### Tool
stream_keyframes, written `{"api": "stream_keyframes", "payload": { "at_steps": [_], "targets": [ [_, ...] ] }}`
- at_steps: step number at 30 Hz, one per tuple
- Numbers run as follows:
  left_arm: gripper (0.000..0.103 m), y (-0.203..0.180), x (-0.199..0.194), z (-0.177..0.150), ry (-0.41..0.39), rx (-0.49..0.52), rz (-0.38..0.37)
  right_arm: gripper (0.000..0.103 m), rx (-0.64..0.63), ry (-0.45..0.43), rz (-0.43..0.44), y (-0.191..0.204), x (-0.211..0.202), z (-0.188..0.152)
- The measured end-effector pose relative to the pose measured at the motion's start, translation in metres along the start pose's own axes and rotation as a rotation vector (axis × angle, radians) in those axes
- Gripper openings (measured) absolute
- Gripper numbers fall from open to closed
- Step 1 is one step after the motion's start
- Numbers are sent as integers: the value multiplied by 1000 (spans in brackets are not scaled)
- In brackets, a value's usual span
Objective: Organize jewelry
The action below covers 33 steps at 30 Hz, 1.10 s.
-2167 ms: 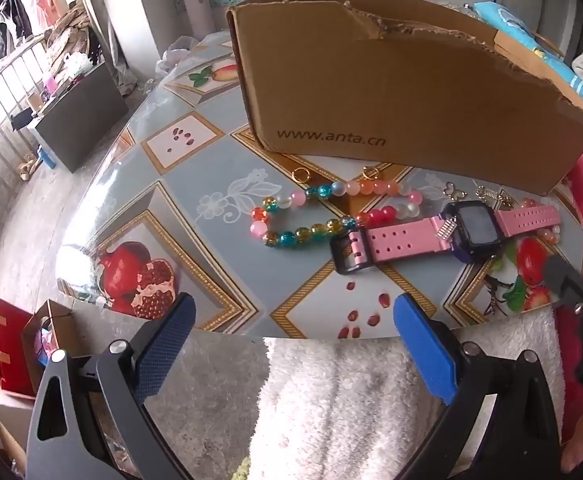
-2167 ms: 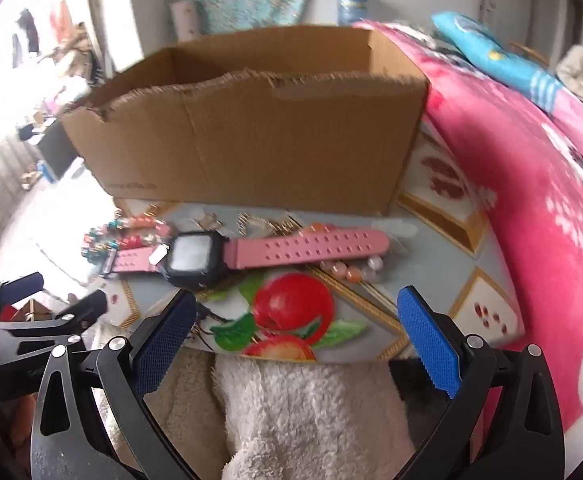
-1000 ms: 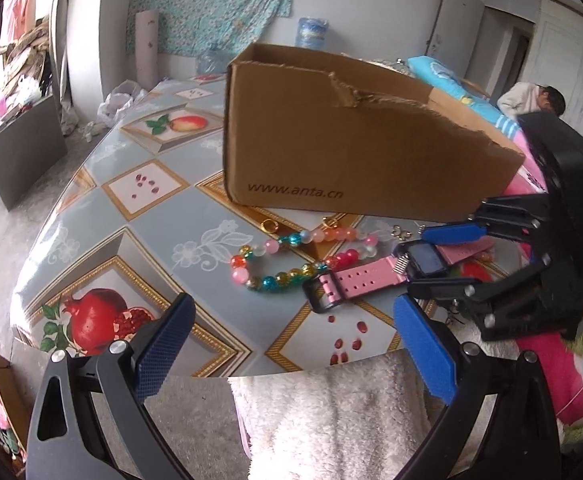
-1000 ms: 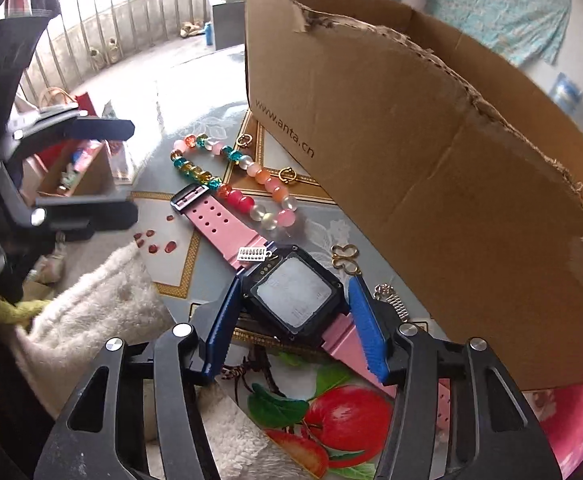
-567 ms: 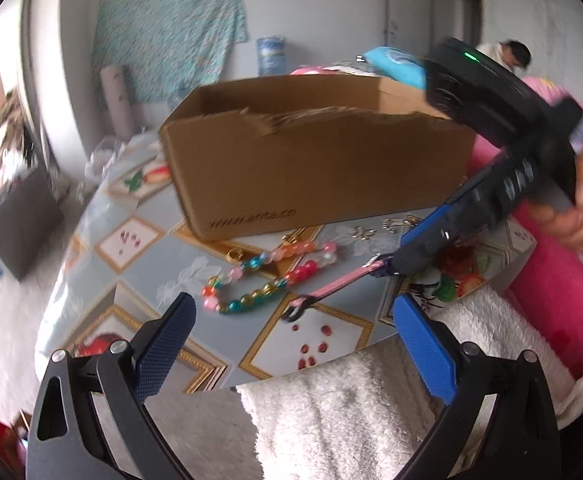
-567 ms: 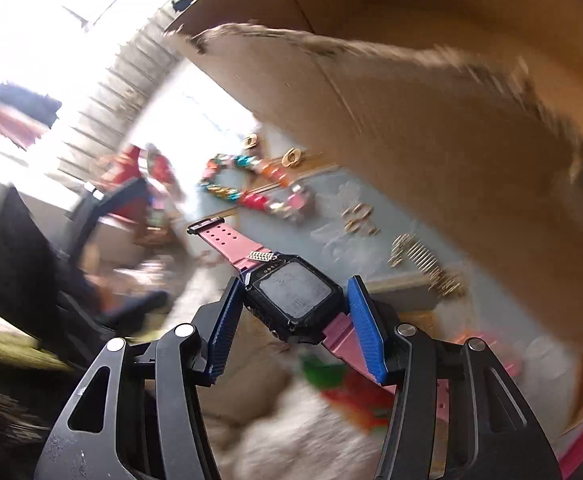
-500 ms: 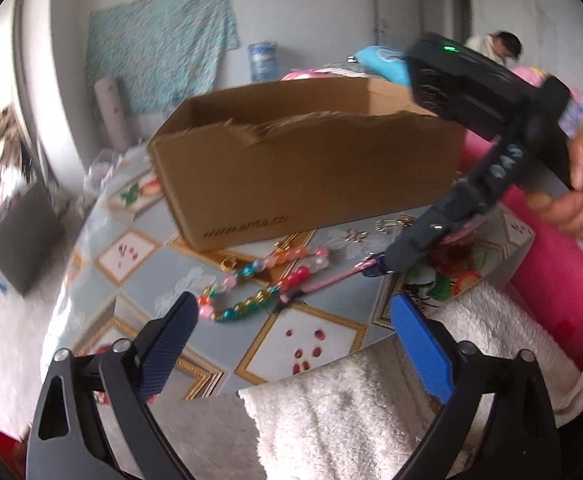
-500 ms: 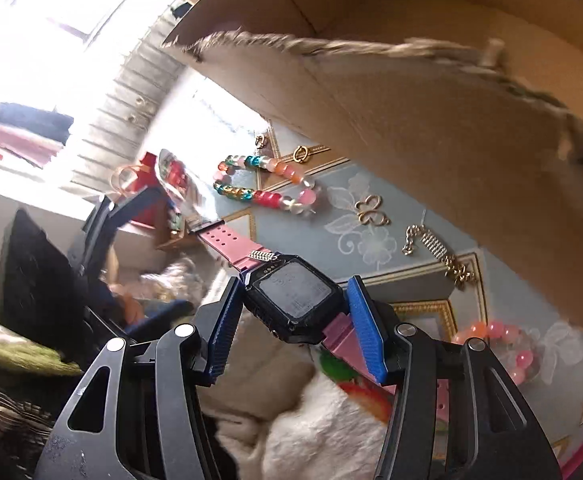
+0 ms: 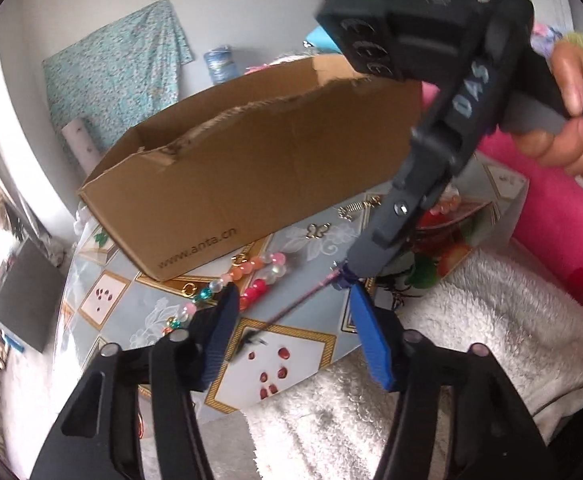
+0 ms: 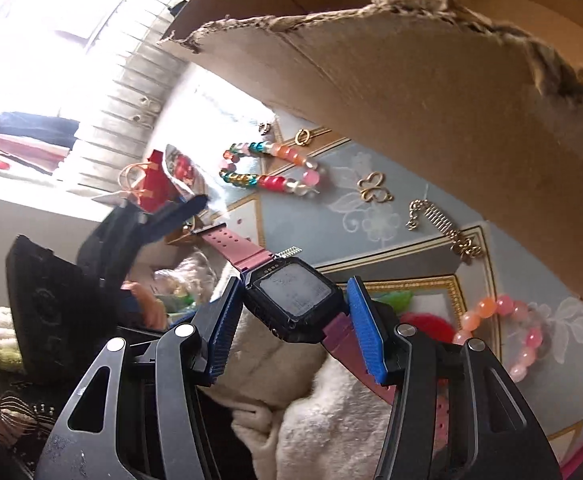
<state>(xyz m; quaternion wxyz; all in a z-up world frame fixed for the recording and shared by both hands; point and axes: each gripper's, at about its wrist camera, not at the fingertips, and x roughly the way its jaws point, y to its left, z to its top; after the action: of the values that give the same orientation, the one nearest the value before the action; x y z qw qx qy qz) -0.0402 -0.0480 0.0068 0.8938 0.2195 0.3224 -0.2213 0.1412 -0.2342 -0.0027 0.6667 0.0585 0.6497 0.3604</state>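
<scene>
right claw [image 10: 291,320]: blue pads clamped on the two sides of the watch case, holding it above the worktop edge.
watch [image 10: 293,300]: dark square case with pink strap; face turned up toward the right wrist camera; one strap end reaches out toward the left claw, the other hangs down over a white fleecy cloth [image 10: 323,432].
left claw [image 9: 291,336]: jaws closing — the thin, edge-on strap tip lies between the pads, but the pads do not press on it.
cardboard box [image 9: 259,176]: open-topped, torn rim, printed web address on its front; stands on the worktop behind the jewelry.
beaded bracelet [image 10: 269,168]: multicoloured, lying on the worktop just in front of the box.
second bracelet [image 10: 507,328]: pink and orange beads — near the box's corner, well apart from the first.
small metal pieces: gold butterfly charm [image 10: 375,188] and a chain with a spring [image 10: 435,216], on the worktop between the bracelets.
worktop [image 9: 299,352]: patterned cover with fruit panels.
</scene>
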Motion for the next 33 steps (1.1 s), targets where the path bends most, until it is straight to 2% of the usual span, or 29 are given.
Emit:
{"api": "stream_keyframes", "payload": {
  "at_steps": [5,7,8,16,22,25,32,33],
  "targets": [
    [25,-15,13,-1,20,82,27,50,2,-33,-7,-1,4,-8],
    [11,-18,18,-3,28,102,40,51,-1,-43,-29,9,11,-6],
    [8,-19,20,-4,28,110,54,51,-4,-46,-42,10,13,-7],
    [3,-26,20,-18,0,217,66,59,-126,-76,-142,45,10,-11],
    [3,-31,20,-22,-17,264,83,59,-144,-87,-189,58,16,2],
    [3,-33,20,-25,-24,278,87,52,-144,-51,-244,61,30,7],
    [3,-40,21,-29,-45,329,120,47,-177,36,-279,69,57,16],
    [3,-42,21,-31,-49,339,128,43,-187,41,-302,72,60,20]
  ]
}}
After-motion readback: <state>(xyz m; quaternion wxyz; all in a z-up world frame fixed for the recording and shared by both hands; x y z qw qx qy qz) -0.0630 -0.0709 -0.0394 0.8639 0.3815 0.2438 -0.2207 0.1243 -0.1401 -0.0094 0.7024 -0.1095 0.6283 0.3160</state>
